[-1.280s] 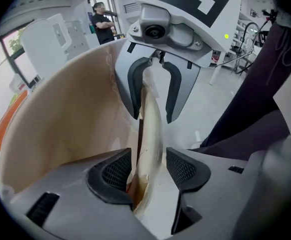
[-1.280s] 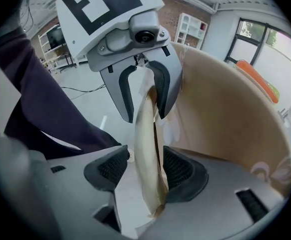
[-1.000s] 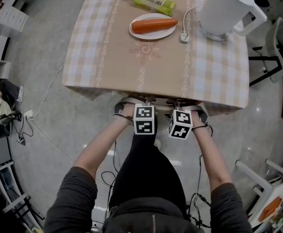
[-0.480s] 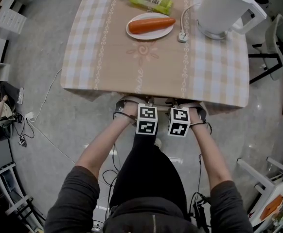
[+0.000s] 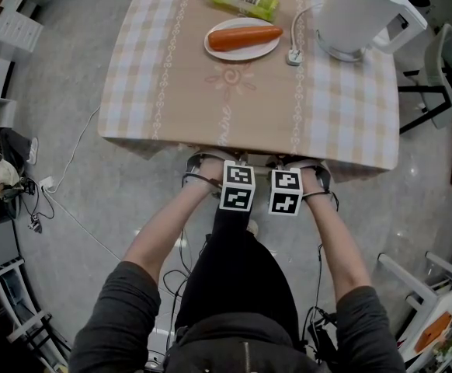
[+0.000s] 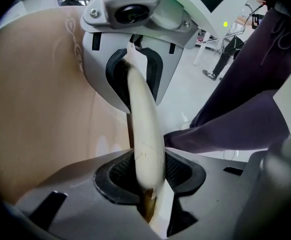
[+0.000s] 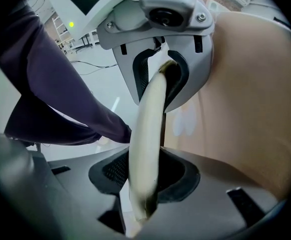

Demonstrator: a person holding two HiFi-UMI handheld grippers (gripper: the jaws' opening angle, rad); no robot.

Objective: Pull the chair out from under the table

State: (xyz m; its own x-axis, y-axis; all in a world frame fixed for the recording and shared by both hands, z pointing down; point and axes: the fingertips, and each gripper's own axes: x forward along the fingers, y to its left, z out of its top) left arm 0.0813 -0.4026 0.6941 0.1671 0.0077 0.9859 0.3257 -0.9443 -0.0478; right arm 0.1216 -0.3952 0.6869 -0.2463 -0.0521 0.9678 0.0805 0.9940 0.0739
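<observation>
The person faces the near edge of the desk (image 5: 172,76) with both arms reaching down, and the two tools sit side by side just under the hanging cloth. The left tool (image 6: 148,176) points straight down. Its jaws have just been closing and now stand partway shut, with both pads pressed on the cream top rail of the chair (image 6: 145,129). The right tool (image 7: 144,176) is just beside it on the same rail. Its jaws have also just been closing, and they clamp the rail from both sides. The chair is pushed in, its rail at the desk's near edge and the rest hidden beneath the cloth. Far from the tools, the desk carries a carrot (image 5: 244,37) on a plate (image 5: 241,55), a bottle (image 5: 238,0), a kettle (image 5: 362,14) and a plug (image 5: 293,57).
</observation>
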